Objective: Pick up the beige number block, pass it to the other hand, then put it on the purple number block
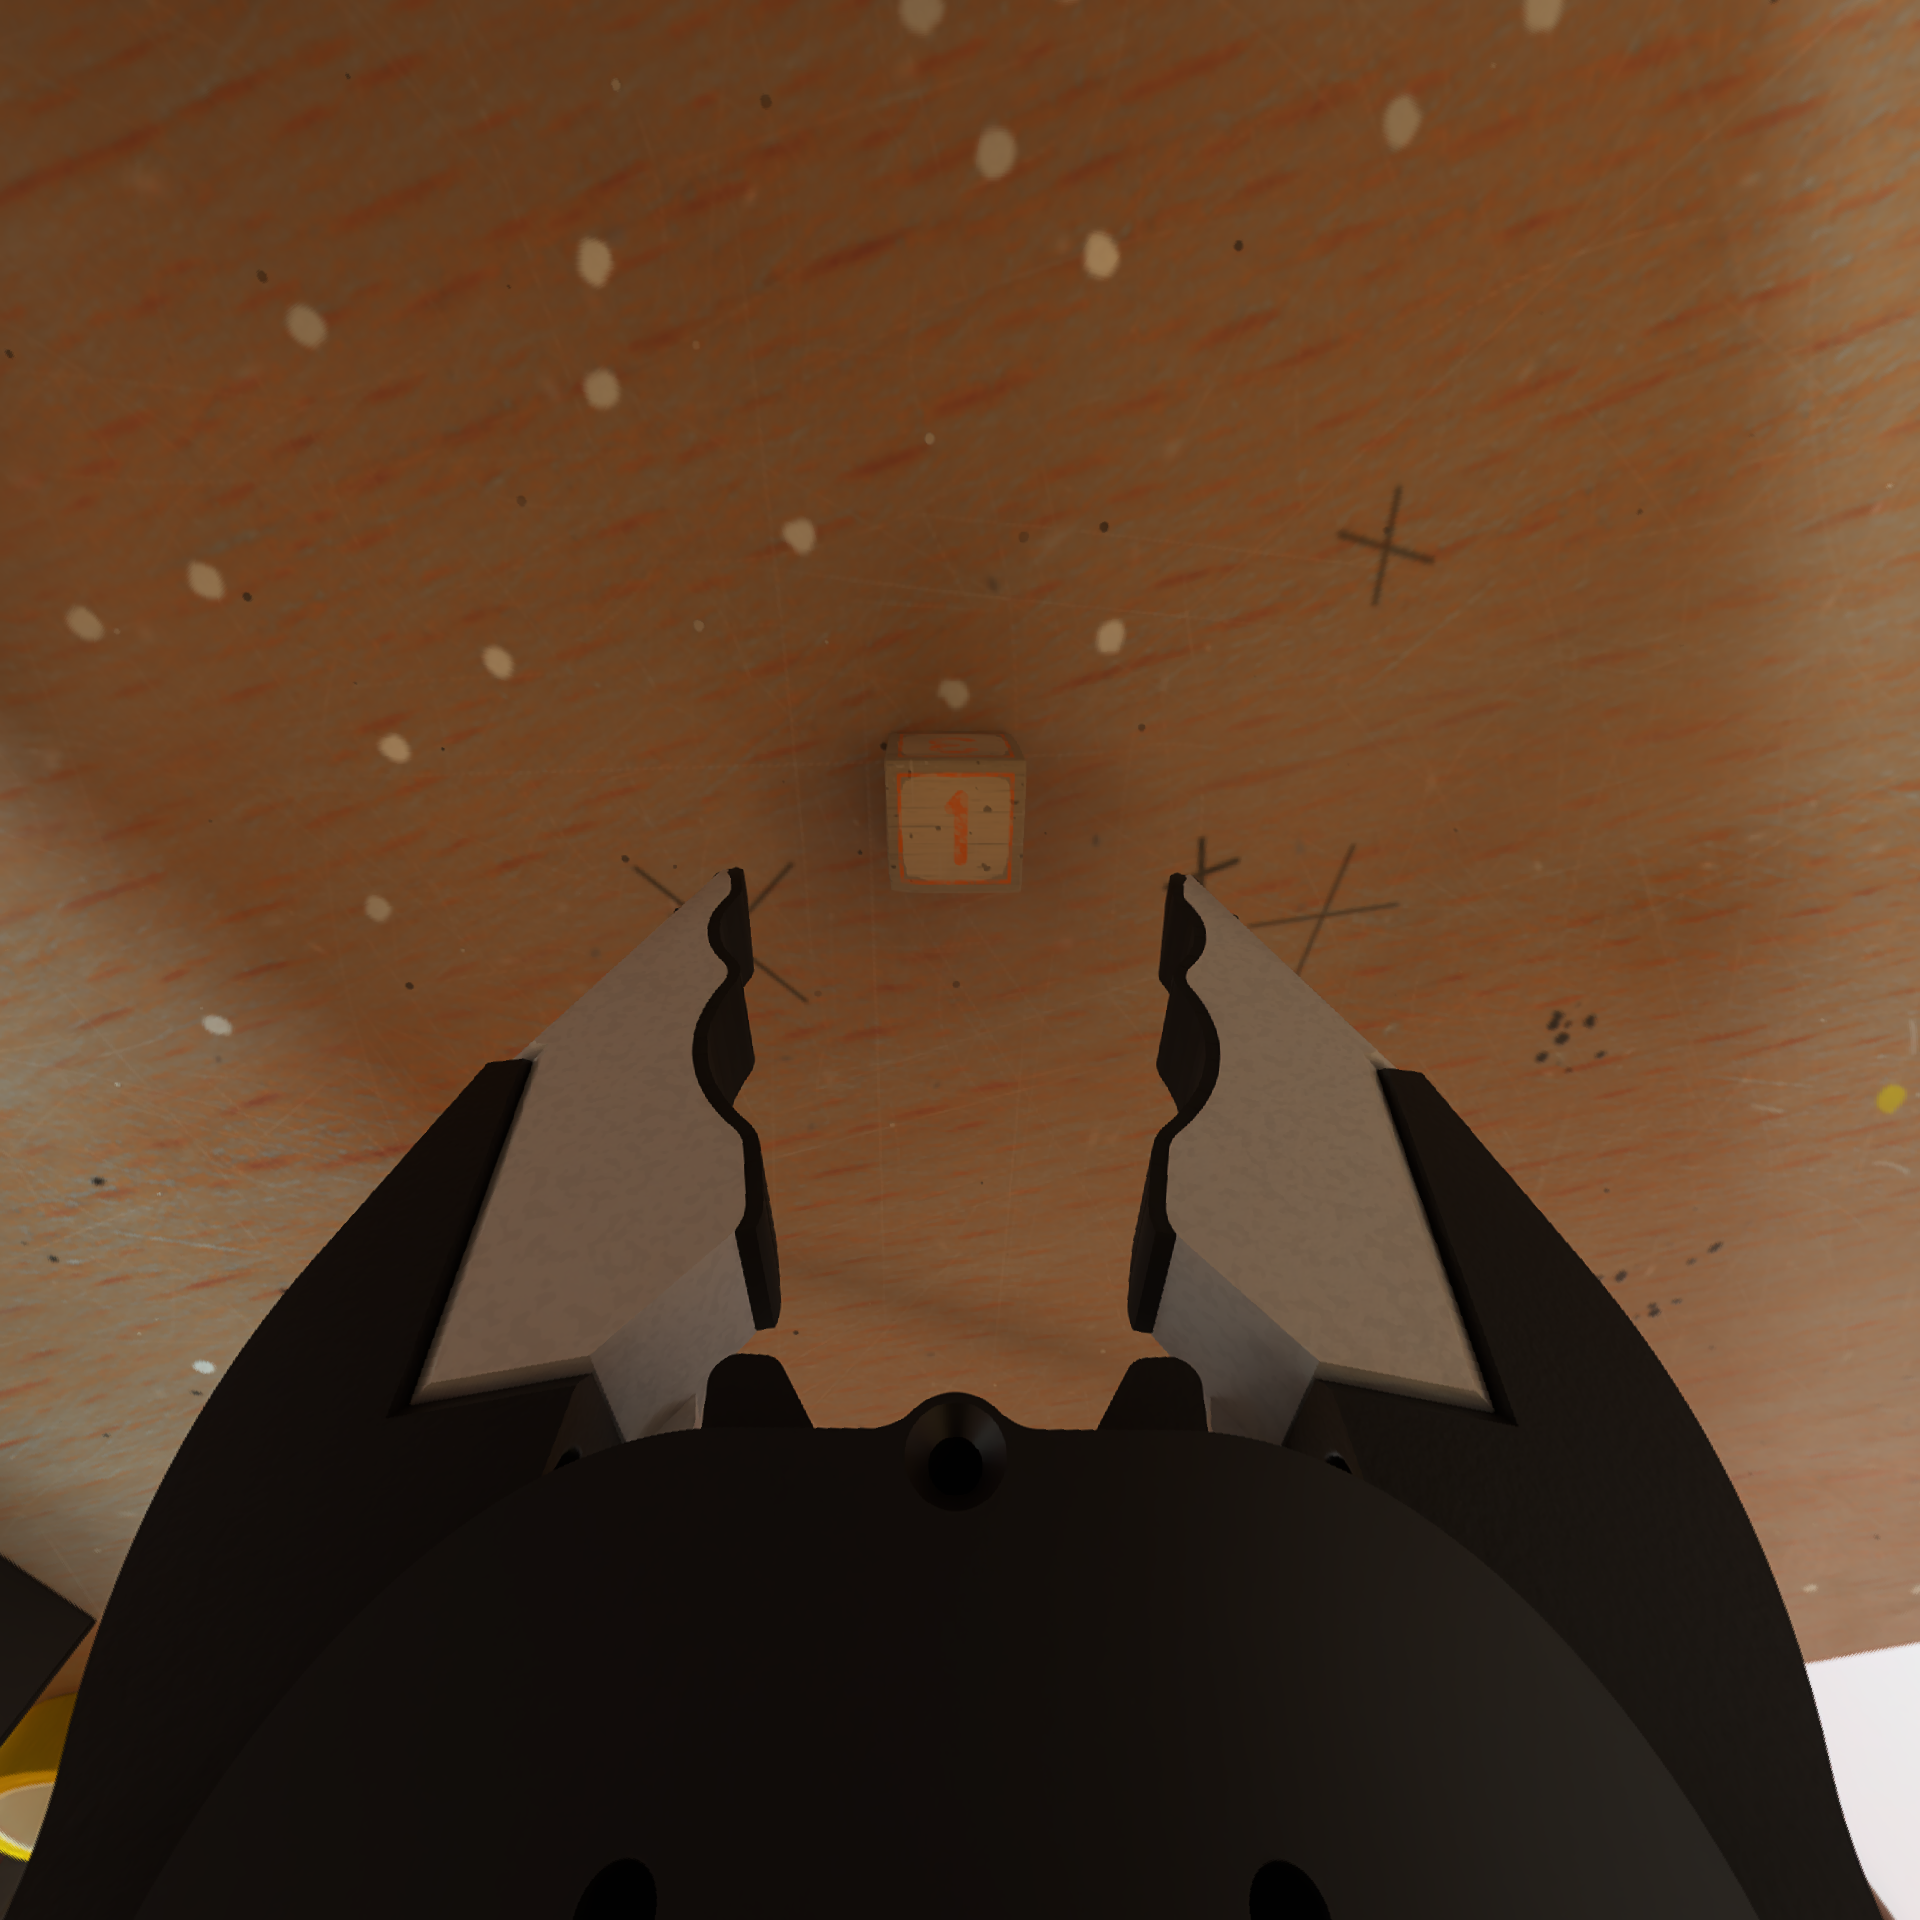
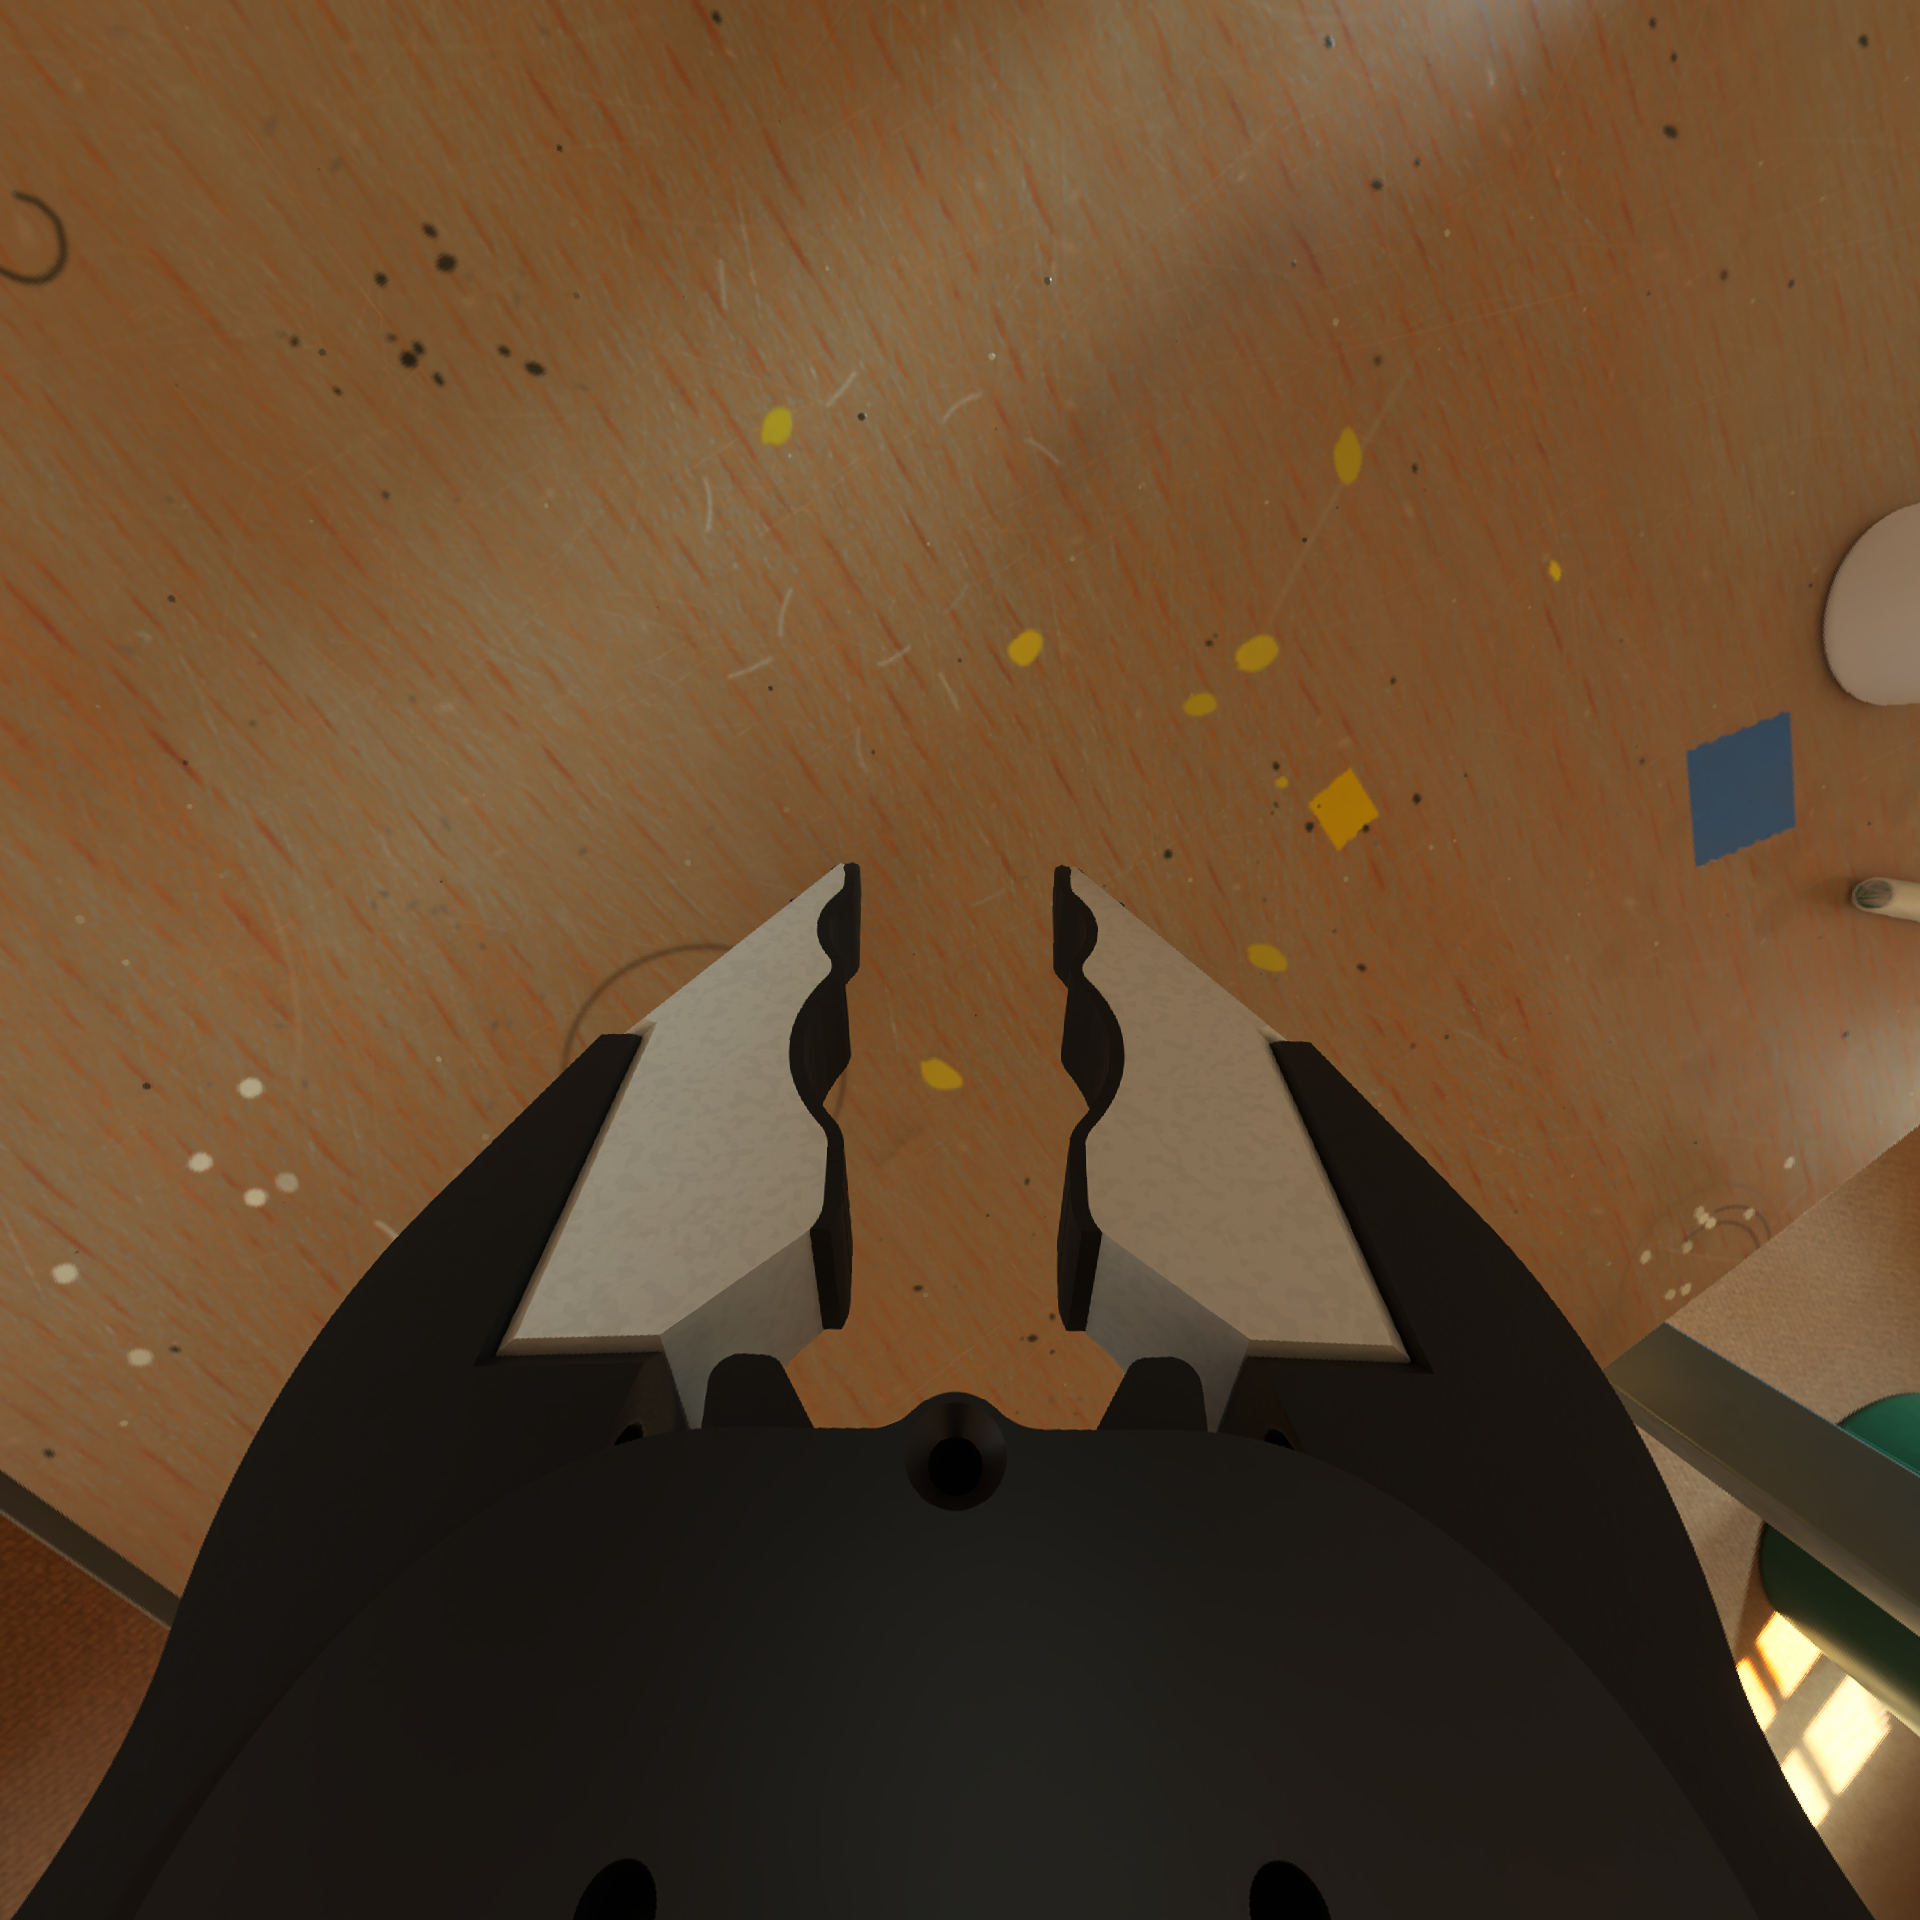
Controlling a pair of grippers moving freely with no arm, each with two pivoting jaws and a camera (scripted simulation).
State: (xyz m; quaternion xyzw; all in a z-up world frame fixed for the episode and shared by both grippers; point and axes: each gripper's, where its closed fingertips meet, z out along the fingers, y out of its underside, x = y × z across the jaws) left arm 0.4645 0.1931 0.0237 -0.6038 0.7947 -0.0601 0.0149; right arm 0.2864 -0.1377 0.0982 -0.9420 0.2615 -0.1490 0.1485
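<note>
A beige number block (image 1: 956, 816) with an orange-framed face lies on the paint-speckled wooden table (image 1: 1039, 364). My left gripper (image 1: 954, 883) is open wide and empty, hanging above the table with the block just beyond and centred between its fingertips. My right gripper (image 2: 956, 878) is open with a narrower gap and empty, over bare wood (image 2: 623, 520) dotted with yellow paint. The purple number block shows in neither view.
In the right wrist view a white rounded object (image 2: 1881, 613), a blue patch (image 2: 1740, 790), a small yellow patch (image 2: 1342, 808) and a pencil-like tip (image 2: 1886, 896) lie at the right. The table's edge (image 2: 1766, 1444) and a green object (image 2: 1860, 1558) are at lower right. A yellow object (image 1: 26, 1787) sits at the left view's bottom left.
</note>
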